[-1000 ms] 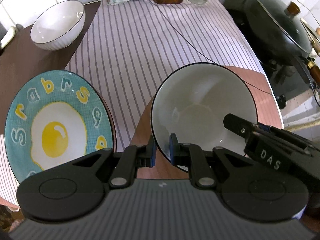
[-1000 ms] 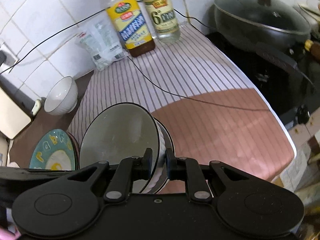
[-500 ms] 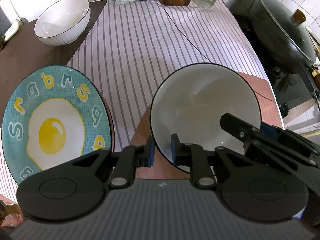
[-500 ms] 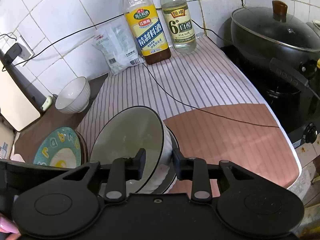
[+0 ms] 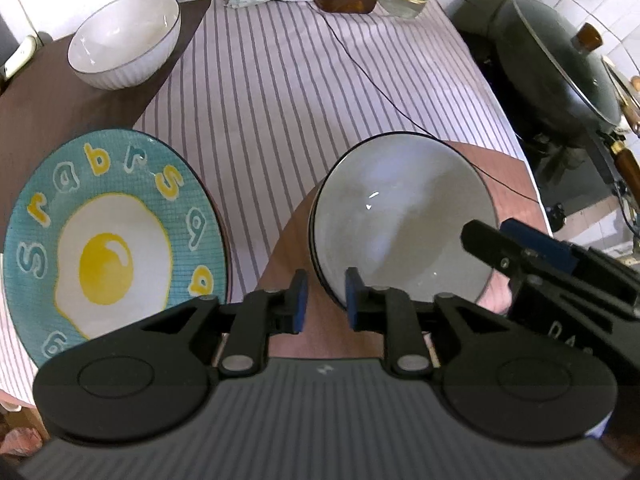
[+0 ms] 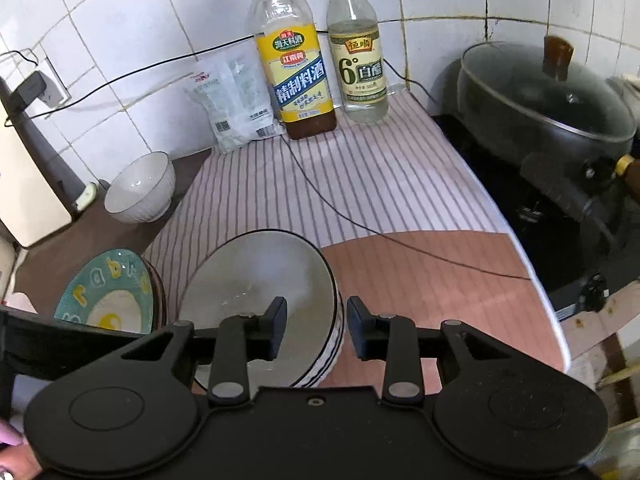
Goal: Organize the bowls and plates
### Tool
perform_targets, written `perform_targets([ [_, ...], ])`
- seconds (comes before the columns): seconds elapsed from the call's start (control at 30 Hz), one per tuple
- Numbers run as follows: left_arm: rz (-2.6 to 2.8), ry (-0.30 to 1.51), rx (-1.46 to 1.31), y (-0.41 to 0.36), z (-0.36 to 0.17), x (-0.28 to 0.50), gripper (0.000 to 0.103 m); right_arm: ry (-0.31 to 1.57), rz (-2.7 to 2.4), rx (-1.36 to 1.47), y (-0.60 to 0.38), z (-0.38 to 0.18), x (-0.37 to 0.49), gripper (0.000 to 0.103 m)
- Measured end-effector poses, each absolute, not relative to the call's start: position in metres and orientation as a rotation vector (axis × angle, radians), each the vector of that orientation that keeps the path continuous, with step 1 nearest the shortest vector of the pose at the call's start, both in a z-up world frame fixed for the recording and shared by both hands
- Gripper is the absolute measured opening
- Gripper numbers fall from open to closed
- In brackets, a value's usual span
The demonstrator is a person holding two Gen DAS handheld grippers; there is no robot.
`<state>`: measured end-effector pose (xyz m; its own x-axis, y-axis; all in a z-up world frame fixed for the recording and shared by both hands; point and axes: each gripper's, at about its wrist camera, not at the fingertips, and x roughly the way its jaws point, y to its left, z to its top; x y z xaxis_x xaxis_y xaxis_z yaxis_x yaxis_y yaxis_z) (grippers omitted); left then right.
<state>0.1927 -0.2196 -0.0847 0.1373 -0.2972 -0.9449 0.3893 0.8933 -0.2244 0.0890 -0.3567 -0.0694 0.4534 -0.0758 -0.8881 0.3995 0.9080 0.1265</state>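
Observation:
A large white bowl with a dark rim point(image 5: 400, 216) sits nested on a ribbed white bowl point(image 6: 328, 344) over the pink mat. My left gripper point(image 5: 323, 304) straddles the top bowl's near-left rim. Its jaws are opening, and the blue pads point(image 5: 298, 300) stand clear of the rim. My right gripper point(image 6: 318, 328) straddles the right rim, one finger inside and one outside. Its jaws are opening too and do not press on the rim. It also shows in the left wrist view as the right gripper point(image 5: 496, 232). The egg-print plate point(image 5: 116, 240) lies to the left, and a small white bowl point(image 5: 124, 40) at the back left.
Two bottles point(image 6: 296, 64) and a white pouch point(image 6: 232, 100) stand along the tiled wall. A black cable point(image 6: 360, 224) crosses the striped cloth point(image 5: 280, 100). A lidded wok point(image 6: 548, 100) sits on the stove at the right. The egg-print plate tops a plate stack point(image 6: 158, 292).
Both grippers let go of the large bowl's rim as their jaws spread. The bowl, tilted up a second ago, has settled level into the bowl beneath it.

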Motion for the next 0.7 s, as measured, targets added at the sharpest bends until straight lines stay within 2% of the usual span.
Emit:
perform_targets([
  [0.43, -0.5, 1.265, 0.088, -0.174, -0.04, 0.203, 0.029, 1.066, -0.249, 0.268, -0.333, -0.032, 0.1, 0.04],
  [0.53, -0.493, 1.245, 0.096, -0.161, -0.031, 0.209, 0.033, 1.072, -0.199, 0.255, -0.324, -0.026, 0.108, 0.046],
  [0.7, -0.482, 1.215, 0.08, -0.142, -0.019, 0.226, 0.033, 1.089, -0.118, 0.175, -0.303, -0.021, 0.127, 0.049],
])
